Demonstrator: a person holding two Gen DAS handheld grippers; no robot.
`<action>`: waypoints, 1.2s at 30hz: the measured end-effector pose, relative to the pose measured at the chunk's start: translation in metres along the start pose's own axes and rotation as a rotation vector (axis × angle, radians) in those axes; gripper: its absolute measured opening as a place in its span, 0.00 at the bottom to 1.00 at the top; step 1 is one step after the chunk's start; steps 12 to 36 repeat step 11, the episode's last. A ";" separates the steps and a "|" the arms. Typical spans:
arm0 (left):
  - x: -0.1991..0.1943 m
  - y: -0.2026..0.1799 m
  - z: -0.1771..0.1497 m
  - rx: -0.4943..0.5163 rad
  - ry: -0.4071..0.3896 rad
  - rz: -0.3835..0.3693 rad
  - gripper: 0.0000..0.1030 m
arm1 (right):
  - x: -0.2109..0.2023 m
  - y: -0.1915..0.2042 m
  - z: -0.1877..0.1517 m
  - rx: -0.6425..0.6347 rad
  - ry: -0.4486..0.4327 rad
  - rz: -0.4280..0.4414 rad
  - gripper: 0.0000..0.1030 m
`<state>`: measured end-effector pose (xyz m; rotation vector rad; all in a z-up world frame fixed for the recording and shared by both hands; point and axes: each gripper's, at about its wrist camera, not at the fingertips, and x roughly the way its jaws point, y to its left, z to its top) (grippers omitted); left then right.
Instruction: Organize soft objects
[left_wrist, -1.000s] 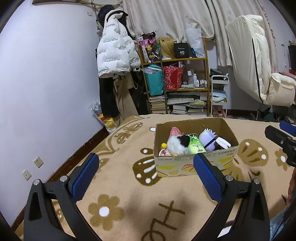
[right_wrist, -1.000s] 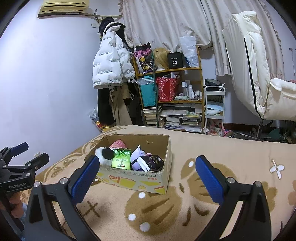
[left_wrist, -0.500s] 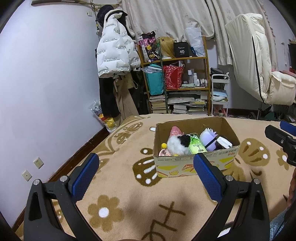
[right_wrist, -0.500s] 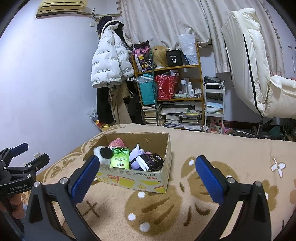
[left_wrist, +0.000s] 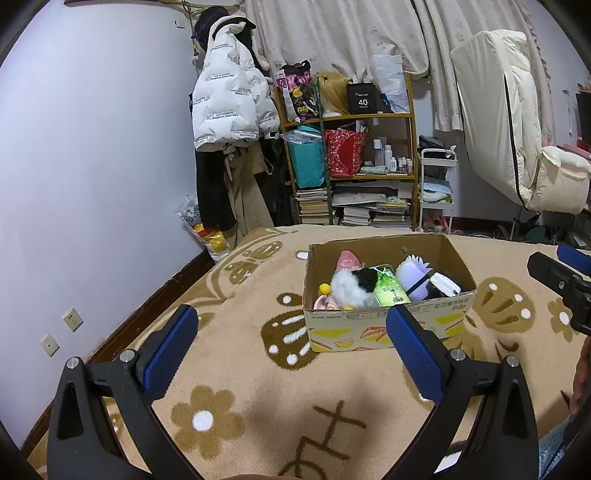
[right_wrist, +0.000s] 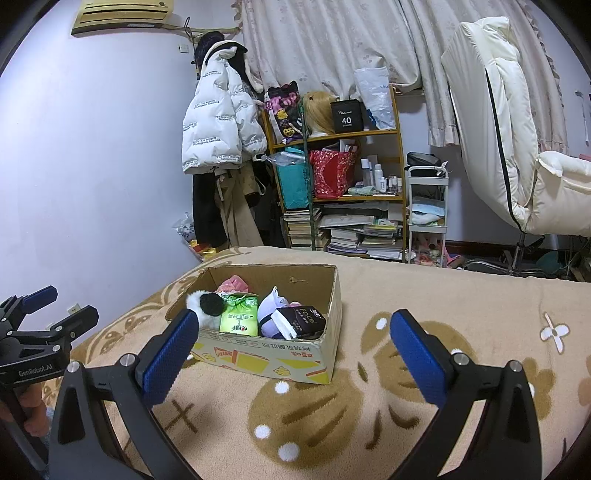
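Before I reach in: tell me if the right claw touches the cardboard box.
Apart. The right wrist view shows blanket between the right claw and the cardboard box.

One cardboard box sits ahead of the left gripper, holding six soft items. Among them are one black-and-white plush, one green packet and one dark pouch.

left gripper | black frame; blue ribbed pads; silver screws; right gripper | same

An open cardboard box, right of centre in the left wrist view, holds a black-and-white plush, green packet and lilac toy.
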<state>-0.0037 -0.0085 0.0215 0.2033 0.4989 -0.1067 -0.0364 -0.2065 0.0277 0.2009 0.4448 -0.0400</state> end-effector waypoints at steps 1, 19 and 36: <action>0.000 0.000 -0.001 0.001 -0.001 0.001 0.98 | 0.000 0.000 0.000 0.000 0.000 0.001 1.00; -0.001 -0.005 -0.002 0.001 0.004 -0.009 0.98 | 0.000 -0.001 0.000 0.000 0.001 0.001 1.00; -0.001 -0.005 -0.002 0.001 0.004 -0.009 0.98 | 0.000 -0.001 0.000 0.000 0.001 0.001 1.00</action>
